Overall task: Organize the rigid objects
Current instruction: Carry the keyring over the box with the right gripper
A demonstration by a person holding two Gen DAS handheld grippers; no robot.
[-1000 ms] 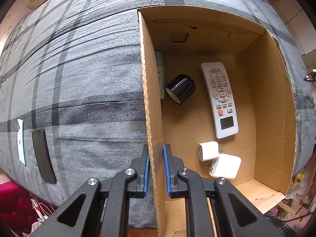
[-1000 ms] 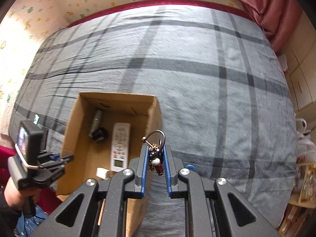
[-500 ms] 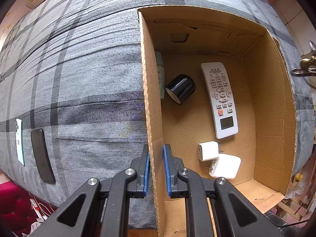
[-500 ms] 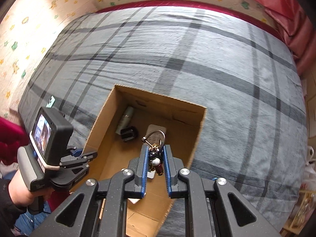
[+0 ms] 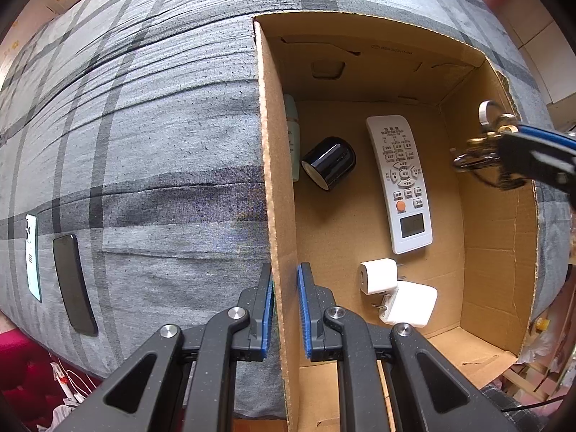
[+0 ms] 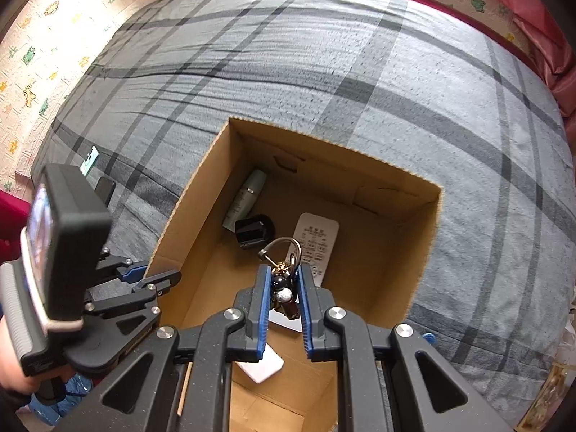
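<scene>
An open cardboard box (image 5: 277,180) (image 6: 421,244) stands on a grey plaid bed. My left gripper (image 5: 284,288) is shut on the box's left wall; it also shows in the right wrist view (image 6: 144,280). My right gripper (image 6: 282,288) is shut on a key ring with beads (image 6: 284,280) and holds it above the inside of the box; it shows at the right in the left wrist view (image 5: 482,147). In the box lie a white remote (image 5: 399,183), a black cylinder (image 5: 329,167), a pale green bottle (image 5: 292,140) and two white chargers (image 5: 396,291).
A black phone (image 5: 73,284) and a mint-green phone (image 5: 32,255) lie on the bed (image 5: 144,144) left of the box. A patterned wall (image 6: 43,36) borders the bed at the far side. Pink fabric (image 6: 540,18) sits at the right.
My right gripper has moved with the key ring from beside the box to above its inside. My left gripper has stayed shut on the box wall.
</scene>
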